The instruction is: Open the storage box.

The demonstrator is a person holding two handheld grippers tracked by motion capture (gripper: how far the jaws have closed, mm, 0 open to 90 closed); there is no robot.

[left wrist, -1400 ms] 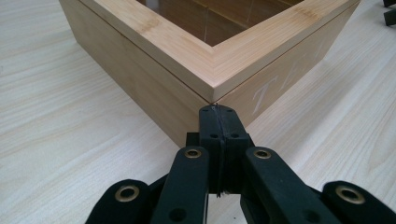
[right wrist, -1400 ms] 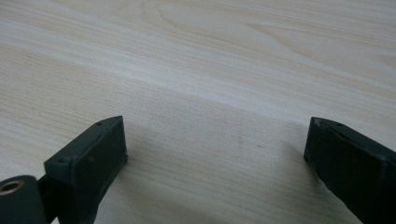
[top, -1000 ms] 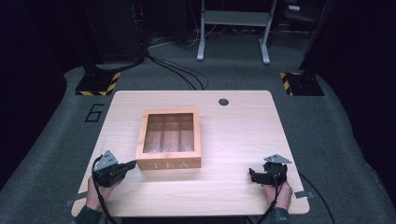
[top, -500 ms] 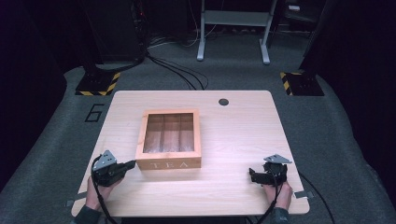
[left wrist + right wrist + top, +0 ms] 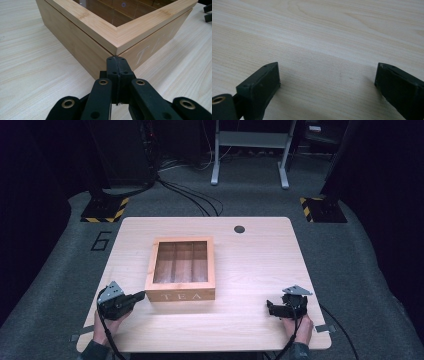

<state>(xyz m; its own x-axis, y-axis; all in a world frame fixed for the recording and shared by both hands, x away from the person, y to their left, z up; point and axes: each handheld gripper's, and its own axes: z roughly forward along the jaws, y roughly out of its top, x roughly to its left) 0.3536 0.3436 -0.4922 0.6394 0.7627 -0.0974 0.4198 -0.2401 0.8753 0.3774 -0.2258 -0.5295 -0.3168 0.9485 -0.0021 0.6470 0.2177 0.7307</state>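
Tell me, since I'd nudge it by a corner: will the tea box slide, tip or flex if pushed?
The tea box looks rigid: thick wooden walls with a mitred corner, so flexing is unlikely. It sits low and broad on the smooth table, so it would probably slide rather than tip. Pushed at the corner where the shut left gripper points, it may well swivel.

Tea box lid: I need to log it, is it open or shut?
Shut: the tea box lid lies flat on its walls, one thin seam at the corner.
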